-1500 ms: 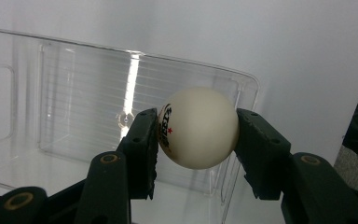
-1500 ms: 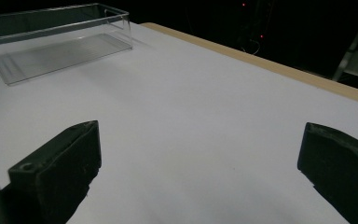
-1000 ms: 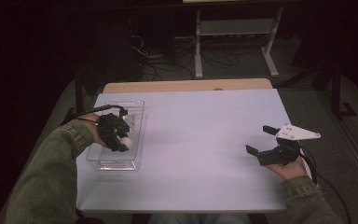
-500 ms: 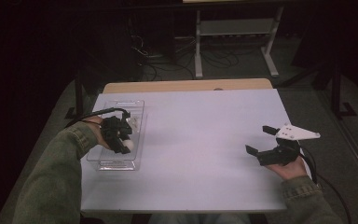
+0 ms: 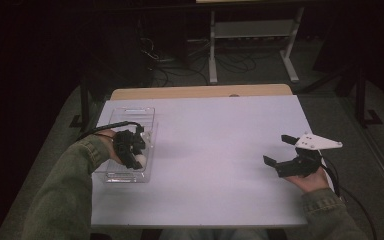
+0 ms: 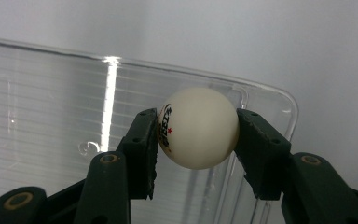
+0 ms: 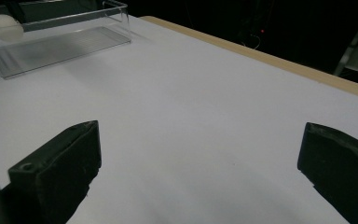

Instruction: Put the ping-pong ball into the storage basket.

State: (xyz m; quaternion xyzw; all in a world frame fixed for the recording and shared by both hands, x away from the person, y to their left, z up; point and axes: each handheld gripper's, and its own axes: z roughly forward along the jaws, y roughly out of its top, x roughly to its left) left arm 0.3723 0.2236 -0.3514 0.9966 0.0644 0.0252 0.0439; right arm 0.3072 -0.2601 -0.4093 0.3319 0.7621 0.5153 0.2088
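The left gripper's (image 6: 198, 140) fingers (image 6: 142, 144) are pressing on either side of a white ball (image 6: 199, 127), gripping it across its widest part, with the printed mark and small red star facing the left finger. The ball is sitting over the clear tray (image 6: 51, 93), near one rounded corner; whether it is touching the tray floor or hanging just above it cannot be told. From the high view the left gripper (image 5: 130, 148) is reaching into the near end of the tray (image 5: 130, 112), which is lying at the left side of the white surface (image 5: 215, 145), and the ball (image 5: 140, 159) is showing as a pale spot at the tips. The right gripper (image 5: 284, 156) is resting well apart at the right side of the surface, its fingers (image 7: 63, 163) standing wide apart with nothing between them. The step in hand appears to be carrying the ball, either lifting it out of the tray or setting it down inside. If lifting, the next move is calling for a straight rise that is clearing the tray wall before any sideways travel; if placing, the fingers need lowering until the ball is resting on the floor, then parting gently so that it is not rolling off.
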